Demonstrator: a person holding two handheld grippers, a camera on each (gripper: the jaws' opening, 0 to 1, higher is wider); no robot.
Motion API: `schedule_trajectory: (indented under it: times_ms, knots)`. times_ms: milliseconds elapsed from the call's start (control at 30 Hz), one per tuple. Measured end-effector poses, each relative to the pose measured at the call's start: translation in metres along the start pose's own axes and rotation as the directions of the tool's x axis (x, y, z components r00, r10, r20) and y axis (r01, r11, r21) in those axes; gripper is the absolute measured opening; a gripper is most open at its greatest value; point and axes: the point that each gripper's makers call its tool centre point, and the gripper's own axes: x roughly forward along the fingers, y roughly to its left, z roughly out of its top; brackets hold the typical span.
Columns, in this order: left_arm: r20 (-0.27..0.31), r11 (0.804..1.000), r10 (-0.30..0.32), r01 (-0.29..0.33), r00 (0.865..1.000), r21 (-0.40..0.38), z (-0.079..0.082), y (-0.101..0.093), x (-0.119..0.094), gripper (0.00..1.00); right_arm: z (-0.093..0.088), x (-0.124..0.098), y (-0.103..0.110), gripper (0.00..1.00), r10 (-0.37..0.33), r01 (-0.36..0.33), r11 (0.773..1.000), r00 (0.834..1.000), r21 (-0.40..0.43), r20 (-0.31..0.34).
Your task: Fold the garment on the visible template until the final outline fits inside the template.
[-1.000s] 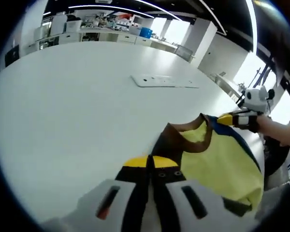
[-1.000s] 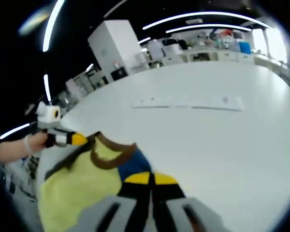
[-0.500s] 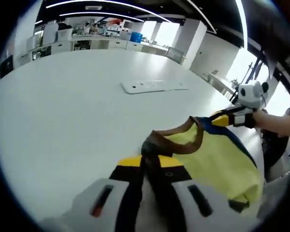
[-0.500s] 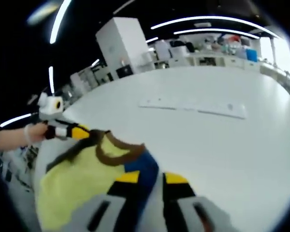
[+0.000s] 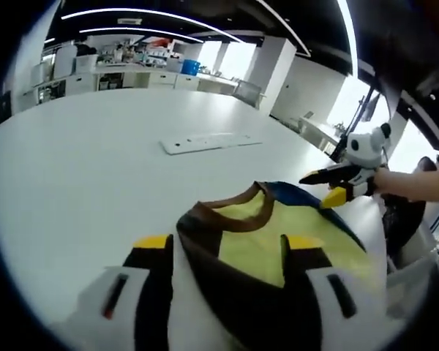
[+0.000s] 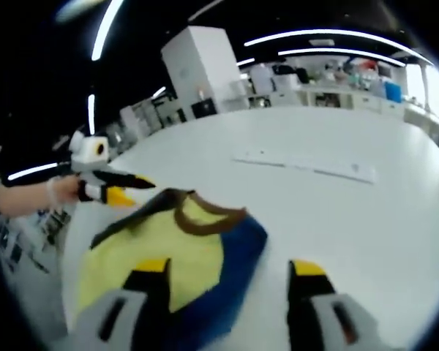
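Yellow fabric with a brown collar and a blue panel made up the garment [image 5: 278, 241], which lay on the white desk [image 5: 80, 175] in the lower centre of the left gripper view. Its brown neckline sat between the spread fingers [image 5: 155, 252] of the left gripper [image 5: 230, 252]; those fingers stood wide apart, one on each side of the cloth, holding nothing. Whether the cloth touched them could not be told.

At the right edge of the same view, the right gripper [image 5: 329, 189] was held in a hand [image 5: 410, 184], its dark yellow-tipped fingers parted, just beside the garment's blue edge and apart from it.

In the right gripper view, the garment [image 6: 175, 241] spread across the lower left of the frame, blue panel toward the centre, brown collar toward the top. The right gripper [image 6: 234, 270] had its fingers [image 6: 307, 272] wide open at the bottom; the left-hand one overlapped the yellow cloth, the other sat over bare desk [image 6: 366, 219]. At the left of the frame, the left gripper [image 6: 128, 189] was held in a hand [image 6: 62, 191], fingers parted, near the garment's far corner.

A flat white strip [image 5: 208, 140] lay on the desk beyond the garment, well apart from it, upper centre in the left gripper view and upper right [image 6: 307, 164] in the right gripper view. Cabinets and shelving stood in the background.
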Motion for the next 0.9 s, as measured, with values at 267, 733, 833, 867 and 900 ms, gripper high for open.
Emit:
schedule_trajectory:
  times_ms: [267, 733, 833, 867, 900]
  knots:
    - [-0.006, 0.999, -0.033, 0.033, 0.999, 0.031, -0.002, -0.021, -0.021, 0.91, -0.006, -0.024, 0.013, 0.81, -0.002, 0.002, 1.000, 1.000, -0.032, -0.018]
    - [0.018, 0.998, -0.028, 0.027, 0.999, 0.052, -0.001, -0.041, -0.067, 0.99, -0.016, -0.063, 0.038, 0.97, -0.001, 0.000, 0.998, 1.000, -0.059, -0.010]
    - [0.016, 0.997, -0.012, 0.011, 1.000, 0.075, -0.001, -0.044, -0.076, 0.98, -0.021, -0.070, 0.043, 0.97, 0.001, -0.001, 0.999, 1.000, -0.044, -0.003]
    - [0.018, 0.997, -0.011, 0.009, 1.000, 0.073, -0.001, -0.044, -0.081, 0.98, -0.022, -0.072, 0.045, 0.97, -0.002, 0.002, 0.999, 1.000, -0.044, -0.001]
    - [0.023, 0.998, -0.011, 0.009, 1.000, 0.068, 0.000, -0.045, -0.083, 0.98, -0.025, -0.076, 0.049, 0.97, -0.005, 0.005, 0.999, 1.000, -0.044, 0.001]
